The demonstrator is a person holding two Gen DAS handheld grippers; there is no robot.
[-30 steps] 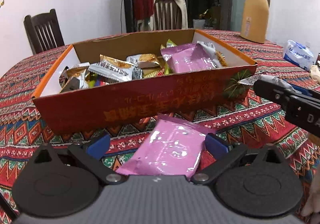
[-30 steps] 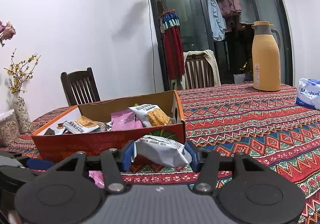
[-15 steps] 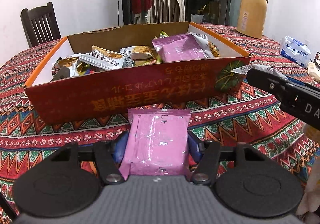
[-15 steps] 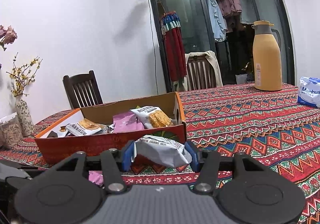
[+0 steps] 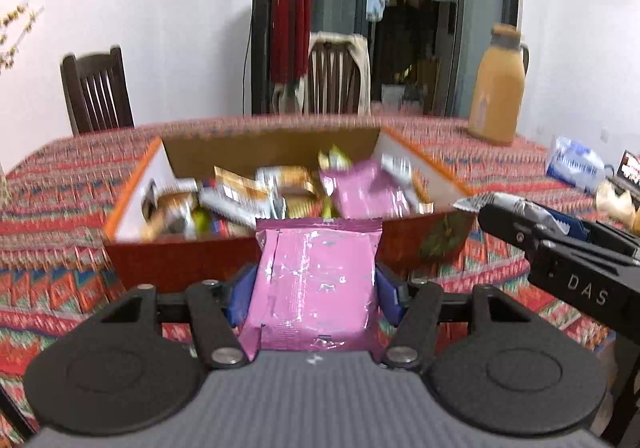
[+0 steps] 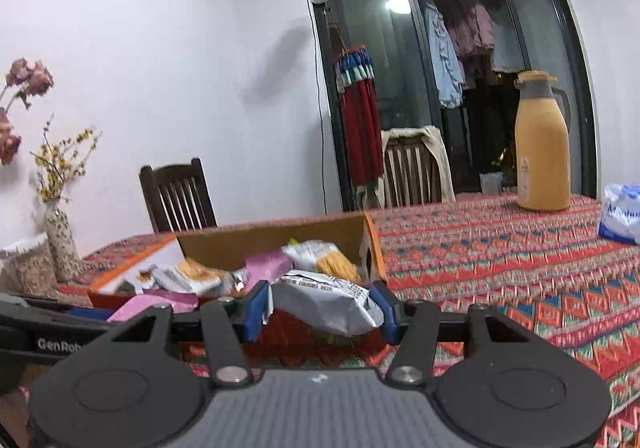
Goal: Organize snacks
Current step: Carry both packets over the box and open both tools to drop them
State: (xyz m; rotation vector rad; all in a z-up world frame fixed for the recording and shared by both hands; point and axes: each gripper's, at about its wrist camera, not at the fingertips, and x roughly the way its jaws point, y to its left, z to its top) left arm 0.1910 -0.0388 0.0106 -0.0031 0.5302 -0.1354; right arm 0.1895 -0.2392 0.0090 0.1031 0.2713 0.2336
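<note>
My left gripper [image 5: 316, 294] is shut on a pink snack packet [image 5: 316, 280], held above the table just in front of the red cardboard box [image 5: 168, 264]. The box holds several snack packets [image 5: 248, 200], one of them pink [image 5: 360, 192]. My right gripper [image 6: 320, 308] is shut on a silver snack packet [image 6: 324, 302], raised near the box's right front corner [image 6: 374, 252]. The right gripper also shows in the left wrist view [image 5: 560, 248], to the right. The pink packet shows at the lower left of the right wrist view [image 6: 148, 302].
A patterned red tablecloth [image 6: 500, 256] covers the table. A yellow thermos jug [image 6: 542, 144] stands at the far right, with a white and blue tissue pack [image 6: 622, 212] beside it. Wooden chairs [image 6: 176, 192] stand behind the table. A flower vase [image 6: 60, 244] stands at the left.
My left gripper closed on the pink packet and lifted it off the table toward the box's front wall. My right gripper rose a little with the silver packet.
</note>
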